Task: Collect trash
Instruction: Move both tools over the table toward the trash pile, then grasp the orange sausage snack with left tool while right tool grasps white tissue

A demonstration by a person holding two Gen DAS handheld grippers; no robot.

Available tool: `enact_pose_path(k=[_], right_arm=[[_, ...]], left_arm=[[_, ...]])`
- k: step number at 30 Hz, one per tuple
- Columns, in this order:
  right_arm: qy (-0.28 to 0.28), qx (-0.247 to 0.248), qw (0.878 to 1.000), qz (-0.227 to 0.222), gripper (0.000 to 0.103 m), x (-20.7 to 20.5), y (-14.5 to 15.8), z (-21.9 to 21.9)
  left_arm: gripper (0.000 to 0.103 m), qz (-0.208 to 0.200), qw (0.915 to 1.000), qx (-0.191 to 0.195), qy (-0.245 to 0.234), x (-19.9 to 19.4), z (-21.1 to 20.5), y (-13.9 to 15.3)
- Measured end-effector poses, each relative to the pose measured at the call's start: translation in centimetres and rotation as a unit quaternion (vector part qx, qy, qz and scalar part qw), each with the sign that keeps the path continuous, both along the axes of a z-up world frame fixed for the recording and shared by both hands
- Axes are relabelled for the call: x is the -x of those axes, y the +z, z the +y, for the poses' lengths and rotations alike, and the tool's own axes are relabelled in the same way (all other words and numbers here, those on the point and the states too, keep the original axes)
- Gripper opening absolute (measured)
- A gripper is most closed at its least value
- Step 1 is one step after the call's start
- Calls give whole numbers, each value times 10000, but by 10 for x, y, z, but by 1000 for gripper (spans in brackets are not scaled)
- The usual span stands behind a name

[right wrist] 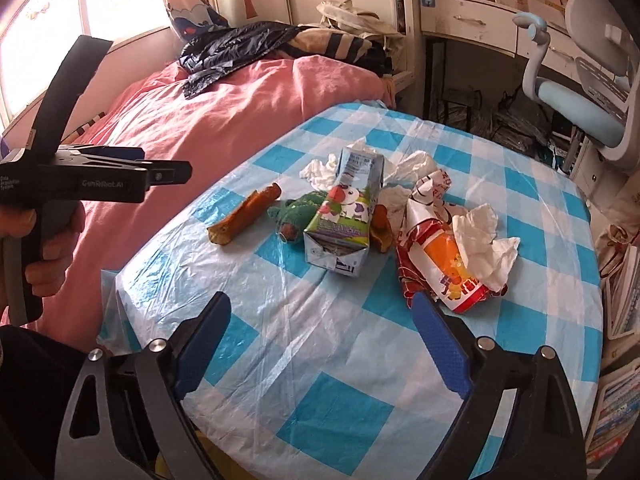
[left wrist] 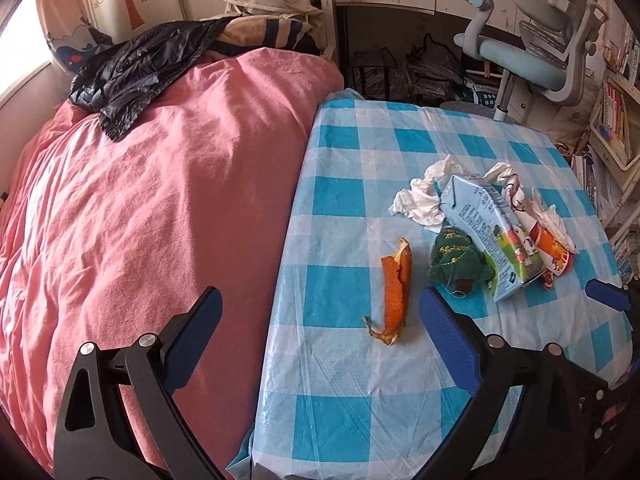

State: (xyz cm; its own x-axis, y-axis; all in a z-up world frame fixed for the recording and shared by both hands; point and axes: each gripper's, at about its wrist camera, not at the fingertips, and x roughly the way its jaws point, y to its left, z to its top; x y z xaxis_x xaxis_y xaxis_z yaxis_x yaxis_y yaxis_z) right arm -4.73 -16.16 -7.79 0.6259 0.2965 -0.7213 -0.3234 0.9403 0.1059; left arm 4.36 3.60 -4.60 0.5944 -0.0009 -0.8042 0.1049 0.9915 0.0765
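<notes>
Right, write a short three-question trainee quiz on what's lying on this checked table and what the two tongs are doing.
1. True or false: the milk carton stands upright on the checked table.
2. Multiple choice: which item lies nearest the pink bedding?
A. orange peel
B. red snack wrapper
C. green plush toy
3. Fill in: both the left tongs and the right tongs are ____ and hold nothing.

Key
1. False: it lies on its side.
2. A
3. open
</notes>
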Motion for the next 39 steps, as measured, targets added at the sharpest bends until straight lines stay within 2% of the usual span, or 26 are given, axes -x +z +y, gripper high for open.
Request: enact_pose_path(k=[2,5,10,13,17,19,20,22,24,25,26,27,29,31,39], right_arm=[[-119,-51,9999,55,82,-5,-2,-8],[-387,58,9992,-21,81,-8,1,-18],[-777,-42,9969,-70,80,-16,4,-40],[-869,-30,9962,-97,79,-22,2,-42],[-1074,-149,9940,-166,73,-33,2,-49],[-1188,-217,9926,-145,69,-39,0,-54],[-1224,-212,9922,-116,66,-41,-1,-56],[-1253,-145,9920,-66,64,-46,-4,-58],[-1270,-45,9919,-35,61,-49,-7,-60],[-1300,-23,9915,-7,56,-51,-9,-63],[-1323,-66,9912,41,47,-54,-12,-66],[-1345,-163,9907,112,42,-57,-15,-71],[-1378,-426,9893,212,23,-59,-18,-80],[-1412,-692,9873,203,15,-57,-16,-87],[-1505,-1467,9776,-110,7,-42,6,-107]], left_arm=[[95,89,9999,92,47,-6,4,-6],[93,266,9995,162,-4,-12,3,-16],[92,397,9988,276,-50,-17,-2,-24],[92,480,9986,111,-187,-19,-15,-34],[92,594,9980,-16,-215,-27,-24,-48],[83,627,9978,-19,-225,-32,-25,-52],[73,663,9975,16,-232,-34,-24,-54],[62,767,9961,285,-323,-37,-24,-57],[39,835,9942,527,-436,-38,-26,-58],[32,850,9932,611,-505,-37,-27,-57],[16,841,9925,680,-570,-37,-29,-56],[10,827,9923,703,-600,-36,-30,-55],[7,767,9929,668,-613,-35,-31,-52],[6,706,9924,806,-601,-35,-28,-45],[5,357,9904,1242,-482,-33,-16,-19]])
